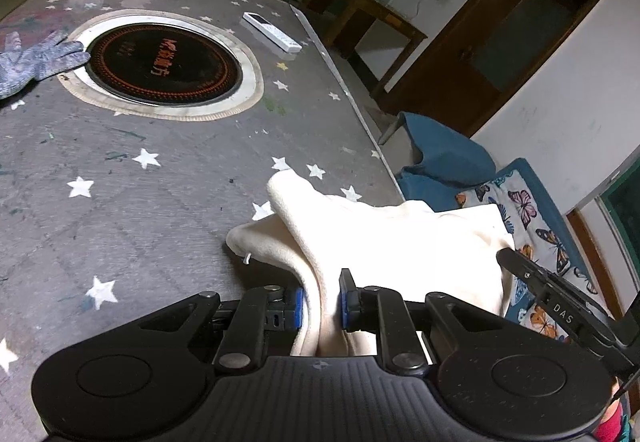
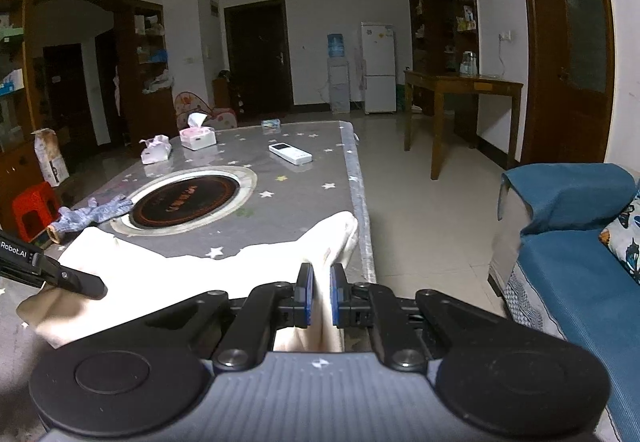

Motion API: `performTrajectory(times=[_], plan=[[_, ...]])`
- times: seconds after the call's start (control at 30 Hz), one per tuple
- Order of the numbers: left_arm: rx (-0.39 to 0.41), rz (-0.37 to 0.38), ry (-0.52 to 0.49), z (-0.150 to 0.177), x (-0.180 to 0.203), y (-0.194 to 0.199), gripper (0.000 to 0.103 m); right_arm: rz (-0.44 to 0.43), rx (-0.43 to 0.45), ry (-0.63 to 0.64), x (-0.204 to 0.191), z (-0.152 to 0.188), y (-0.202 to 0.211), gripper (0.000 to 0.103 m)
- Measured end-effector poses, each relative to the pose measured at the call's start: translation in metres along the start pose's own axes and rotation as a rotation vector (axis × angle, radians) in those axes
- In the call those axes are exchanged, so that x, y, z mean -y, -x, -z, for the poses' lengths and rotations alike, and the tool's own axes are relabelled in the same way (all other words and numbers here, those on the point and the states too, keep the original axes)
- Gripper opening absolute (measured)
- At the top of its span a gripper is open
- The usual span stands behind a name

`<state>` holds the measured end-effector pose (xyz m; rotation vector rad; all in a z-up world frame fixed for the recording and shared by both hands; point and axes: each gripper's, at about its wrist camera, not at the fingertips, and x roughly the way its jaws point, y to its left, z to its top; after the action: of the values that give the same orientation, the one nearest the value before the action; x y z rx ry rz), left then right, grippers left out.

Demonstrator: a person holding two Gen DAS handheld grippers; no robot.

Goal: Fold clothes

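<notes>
While pinched at two points, the garment is shown thus:
Cream garment [image 1: 384,238]: held up at the table's near right corner, part of it draped on the top.
Left gripper [image 1: 322,302]: closed on a bunched fold.
Right gripper [image 2: 320,290]: closed on cloth near the table's right edge.
Table [image 1: 168,169]: star-patterned cover.
Grey glove [image 1: 32,61]: left edge, well apart.
Technique, as judged: both pinches are to be kept level and the held edge taut, so the cloth is laid without wrinkles.
</notes>
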<state>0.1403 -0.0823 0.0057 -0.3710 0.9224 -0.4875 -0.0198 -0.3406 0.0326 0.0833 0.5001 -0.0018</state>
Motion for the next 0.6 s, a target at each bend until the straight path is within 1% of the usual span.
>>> performTrajectory(times=[0.2, 0.5, 0.57, 0.6], plan=[[-0.025, -0.015, -0.008, -0.001, -0.001, -0.014, 0.018, 0.012, -0.026, -0.008, 0.007, 0.004, -0.012, 0.007], [-0.046, -0.037, -0.017, -0.001, -0.004, -0.026, 0.018, 0.03, -0.054, -0.018, 0.012, 0.011, -0.023, 0.007], [-0.048, -0.046, -0.019, -0.001, -0.006, -0.027, 0.018, 0.036, -0.058, -0.02, 0.014, 0.012, -0.024, 0.002], [-0.049, -0.05, -0.017, -0.001, -0.007, -0.028, 0.018, 0.039, -0.059, -0.021, 0.014, 0.013, -0.025, 0.002]])
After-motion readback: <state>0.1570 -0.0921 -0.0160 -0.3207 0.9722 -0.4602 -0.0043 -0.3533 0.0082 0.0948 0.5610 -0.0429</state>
